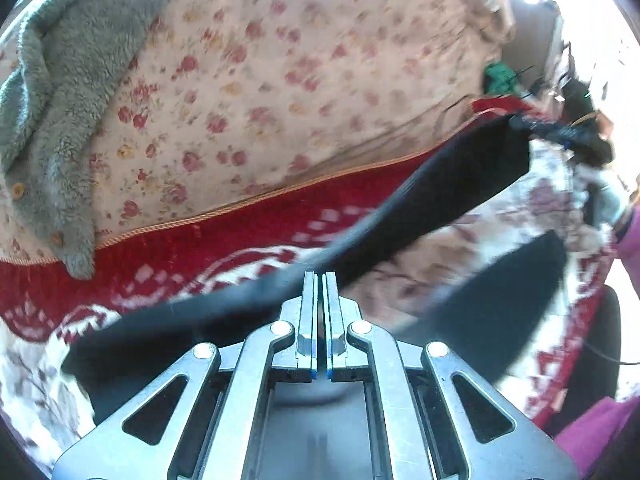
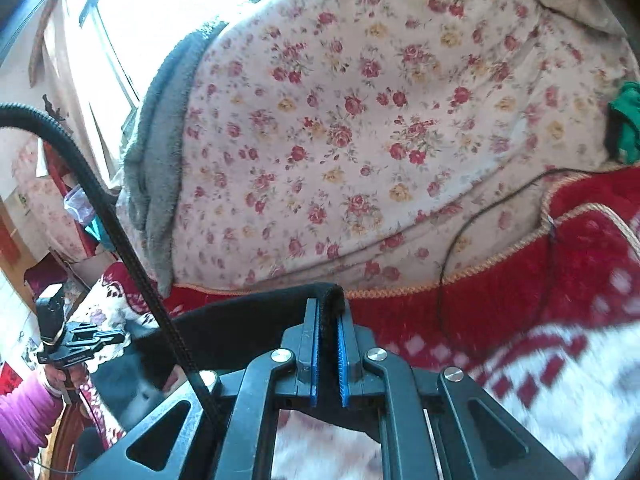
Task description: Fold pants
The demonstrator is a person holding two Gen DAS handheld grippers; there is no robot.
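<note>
My left tool (image 1: 319, 280) is clamped on the black pants (image 1: 452, 184), a soft matte band stretching toward 2 o'clock. My right tool (image 2: 329, 304) pinches their thick fuzzy hem above the red patterned blanket (image 2: 520, 288) on the bed.

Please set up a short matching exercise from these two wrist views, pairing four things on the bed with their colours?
Things:
1. pants
2. fleece garment
3. floral sheet
4. small bundle of cloth at the sheet's edge

Colours:
A. green
B. pale with red and yellow roses
C. black
D. grey

Pairs: 1-C, 2-D, 3-B, 4-A
</note>
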